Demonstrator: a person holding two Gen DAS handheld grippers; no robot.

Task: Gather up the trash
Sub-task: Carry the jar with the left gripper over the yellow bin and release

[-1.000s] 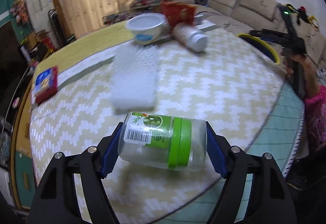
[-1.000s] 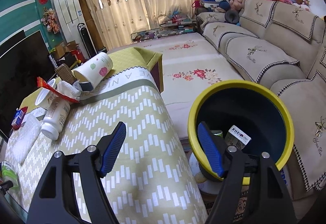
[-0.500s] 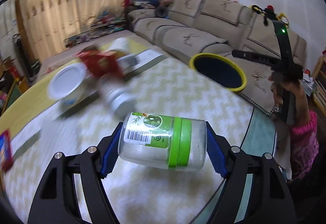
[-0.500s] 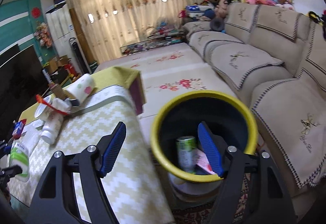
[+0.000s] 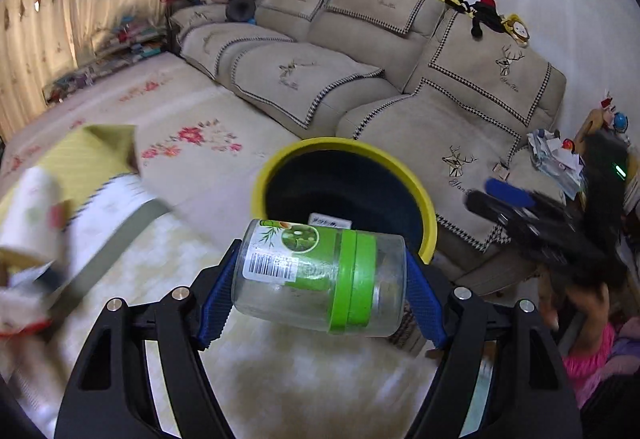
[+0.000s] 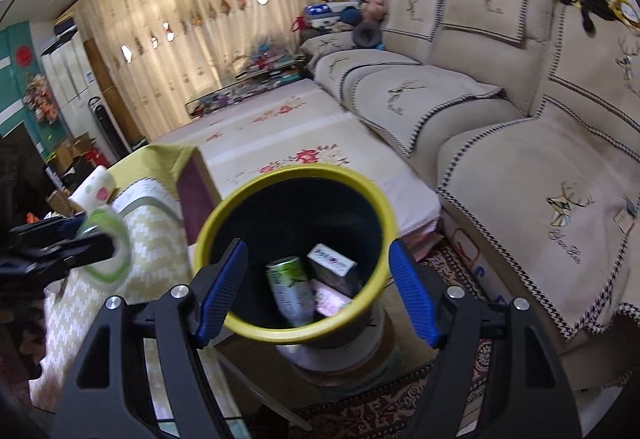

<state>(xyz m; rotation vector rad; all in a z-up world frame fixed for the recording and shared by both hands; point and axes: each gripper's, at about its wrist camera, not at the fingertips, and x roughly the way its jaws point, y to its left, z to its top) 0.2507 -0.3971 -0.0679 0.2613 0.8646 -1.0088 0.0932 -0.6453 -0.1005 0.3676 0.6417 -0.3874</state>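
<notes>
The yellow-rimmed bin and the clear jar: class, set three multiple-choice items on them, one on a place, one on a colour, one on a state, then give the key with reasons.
1. Where does the yellow-rimmed bin stand?
A. On the sofa
B. On the floor between the table and the sofa
C. On the table

2. What colour is the band round the clear jar?
A. Red
B. Blue
C. Green

3. What is between the fingers of the right gripper?
A. Nothing; they stand open above the bin
B. A can
C. The jar

Key:
1 B, the bin sits on the floor beside the table, in front of the sofa.
2 C, a green band rings the jar held by the left gripper.
3 A, the fingers are apart, and the can lies down inside the bin.
</notes>
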